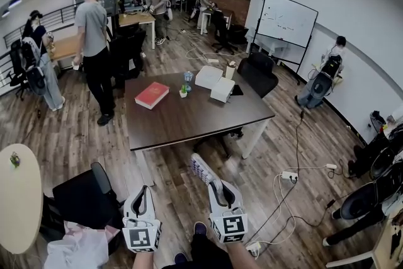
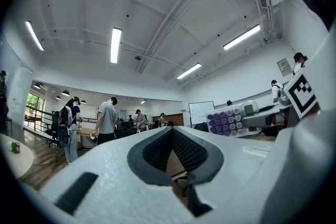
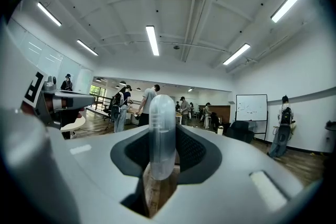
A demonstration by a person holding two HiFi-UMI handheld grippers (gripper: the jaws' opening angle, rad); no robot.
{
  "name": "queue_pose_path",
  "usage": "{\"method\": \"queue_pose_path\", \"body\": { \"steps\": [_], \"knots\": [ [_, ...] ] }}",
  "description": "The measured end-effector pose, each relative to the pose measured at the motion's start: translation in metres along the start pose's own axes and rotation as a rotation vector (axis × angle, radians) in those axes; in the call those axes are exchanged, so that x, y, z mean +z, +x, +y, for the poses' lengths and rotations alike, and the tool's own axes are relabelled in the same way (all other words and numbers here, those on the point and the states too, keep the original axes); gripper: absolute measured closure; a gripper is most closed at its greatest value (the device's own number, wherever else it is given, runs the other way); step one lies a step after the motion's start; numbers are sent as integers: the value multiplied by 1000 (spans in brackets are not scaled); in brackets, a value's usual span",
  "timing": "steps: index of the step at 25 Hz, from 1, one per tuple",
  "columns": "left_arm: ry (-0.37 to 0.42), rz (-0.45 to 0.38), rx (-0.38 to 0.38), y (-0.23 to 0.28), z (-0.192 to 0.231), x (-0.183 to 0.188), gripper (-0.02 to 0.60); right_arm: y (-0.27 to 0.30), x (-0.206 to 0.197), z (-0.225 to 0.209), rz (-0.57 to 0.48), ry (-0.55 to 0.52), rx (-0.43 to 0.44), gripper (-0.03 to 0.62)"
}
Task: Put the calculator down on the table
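Note:
The calculator (image 1: 203, 170), white with purple keys, sticks out forward from my right gripper (image 1: 219, 188), which is shut on its near end. It hangs in the air short of the dark brown table (image 1: 189, 120). In the right gripper view the calculator (image 3: 161, 128) stands edge-on between the pads of the right gripper (image 3: 165, 153). From the left gripper view its keys (image 2: 227, 122) show at the right. My left gripper (image 1: 142, 191) is beside it to the left, shut and with nothing in it; its jaws (image 2: 177, 139) meet with only a sliver of floor showing.
On the table lie a red book (image 1: 152, 95), white boxes (image 1: 215, 82), a small plant (image 1: 183, 92) and a bottle (image 1: 187, 77). A black chair (image 1: 82, 198) and a round pale table (image 1: 19, 198) stand at my left. Cables and a power strip (image 1: 289, 176) lie at the right. A person (image 1: 94, 53) stands beyond the table.

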State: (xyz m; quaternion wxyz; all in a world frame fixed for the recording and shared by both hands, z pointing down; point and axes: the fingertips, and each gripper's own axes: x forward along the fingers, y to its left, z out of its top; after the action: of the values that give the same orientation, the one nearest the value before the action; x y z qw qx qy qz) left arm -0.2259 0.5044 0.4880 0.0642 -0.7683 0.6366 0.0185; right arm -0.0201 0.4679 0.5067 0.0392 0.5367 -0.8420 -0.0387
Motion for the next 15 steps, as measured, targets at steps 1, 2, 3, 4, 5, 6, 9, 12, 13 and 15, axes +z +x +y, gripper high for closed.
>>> {"method": "queue_pose_path", "body": {
  "steps": [1,2,3,4,5,6,9,12,13,15],
  "knots": [
    [5,-1,-10,3,-1,0,588,2,-1,-1,0,1,-3,479],
    [6,-5,-16,6,-1,0,588,5,-2,-2,-2,1,-5,479],
    [7,-9,-19,9,-1,0,587,9,-2,-3,-6,3,-7,479],
    [9,-13,-20,12,0,0,588,13,-2,-5,-11,6,-10,479],
    [11,-17,-19,15,2,1,588,17,-2,-7,-16,9,-12,479],
    [16,-23,-16,19,4,1,587,23,-2,-9,-21,13,-13,479],
    [39,-38,4,35,14,2,587,43,-3,-15,-28,26,-8,479],
    [39,-43,9,53,20,1,587,61,-1,-21,-37,24,-6,479],
    [39,-43,8,59,21,1,587,66,0,-23,-41,16,-4,479],
    [32,-44,0,74,21,-2,588,77,-2,-27,-40,8,1,479]
  ]
}}
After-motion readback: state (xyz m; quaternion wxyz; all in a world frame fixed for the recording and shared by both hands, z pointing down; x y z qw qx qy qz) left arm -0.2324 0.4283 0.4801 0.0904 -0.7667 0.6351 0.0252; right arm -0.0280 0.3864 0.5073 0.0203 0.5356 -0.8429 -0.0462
